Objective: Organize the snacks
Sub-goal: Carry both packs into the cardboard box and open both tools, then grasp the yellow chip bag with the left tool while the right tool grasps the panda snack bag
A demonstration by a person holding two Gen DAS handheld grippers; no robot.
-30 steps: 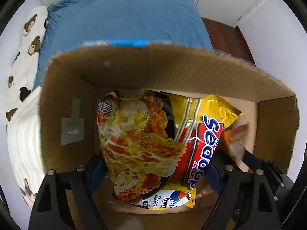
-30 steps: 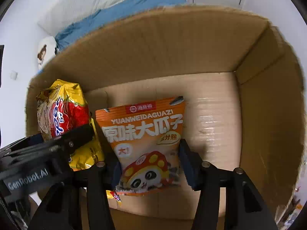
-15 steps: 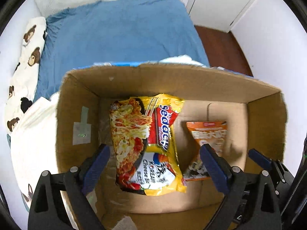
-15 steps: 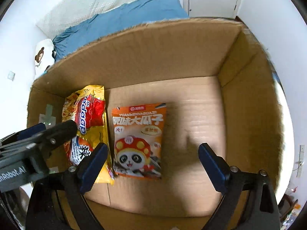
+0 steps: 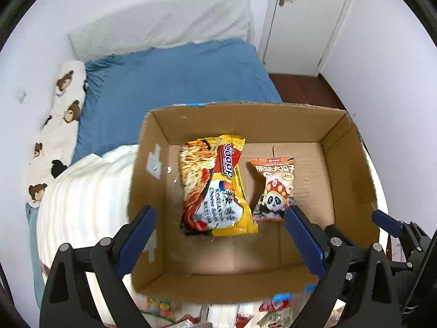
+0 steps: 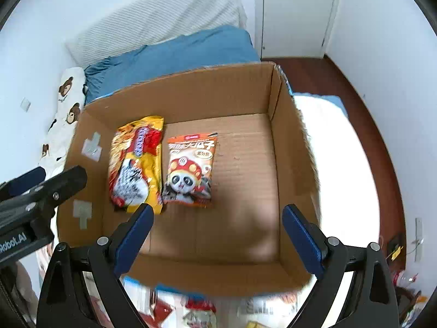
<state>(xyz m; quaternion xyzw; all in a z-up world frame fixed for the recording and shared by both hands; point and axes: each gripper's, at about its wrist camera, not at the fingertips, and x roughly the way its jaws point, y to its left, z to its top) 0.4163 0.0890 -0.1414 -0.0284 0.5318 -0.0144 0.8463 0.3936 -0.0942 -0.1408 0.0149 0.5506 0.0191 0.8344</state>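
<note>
With both the left tongs [image 5: 220,236] and right tongs [image 6: 217,232] held open and empty above the cardboard box [image 6: 289,153], the noodle packet [image 5: 215,188] and seed packet [image 5: 273,188], lying flat side by side inside, are judged light, crinkly and slippery, best pinched at a sealed edge.

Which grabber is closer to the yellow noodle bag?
Left. The left gripper hangs open right above the noodle bag. The right gripper is open further over, past the panda snack bag.

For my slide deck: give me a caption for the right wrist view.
Open right gripper above a cardboard box holding a noodle pack beside a panda snack bag.
</note>
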